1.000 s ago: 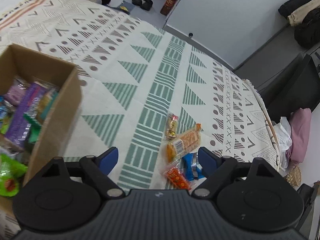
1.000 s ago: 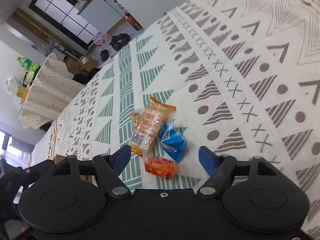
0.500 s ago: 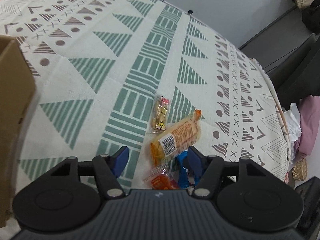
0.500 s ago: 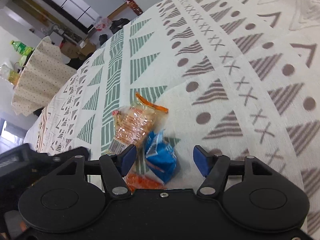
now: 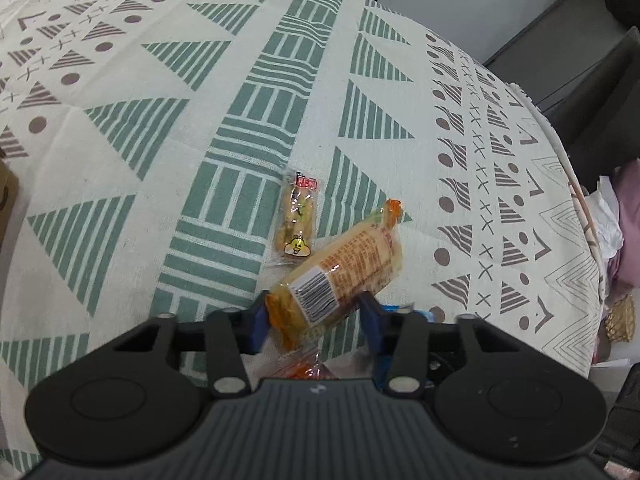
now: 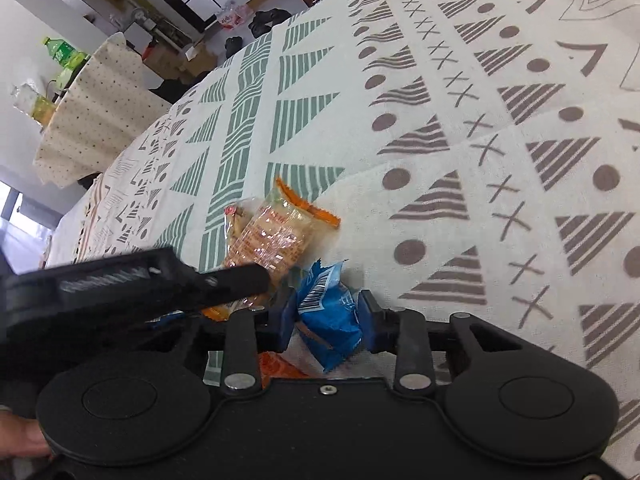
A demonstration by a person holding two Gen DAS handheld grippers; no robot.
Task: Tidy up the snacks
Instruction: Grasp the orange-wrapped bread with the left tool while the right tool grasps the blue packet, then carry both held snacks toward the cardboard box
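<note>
My fingers (image 5: 256,326) are blue on black arms. The cloth (image 5: 120,208) under me is cream, printed with green striped triangles and bars, and brown dots, crosses and triangles. The long cracker pack (image 5: 344,268) is orange with a white barcode; the small clear packet (image 5: 298,216) shows a red label and yellow cartoon. The pouch (image 6: 332,312) is blue.

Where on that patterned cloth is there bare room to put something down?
Plenty: the cloth left of and beyond the snacks is bare, and so is the brown-triangle side. It is crowded only at the cluster: orange pack, small yellow pack, blue pack, and both grippers.
</note>
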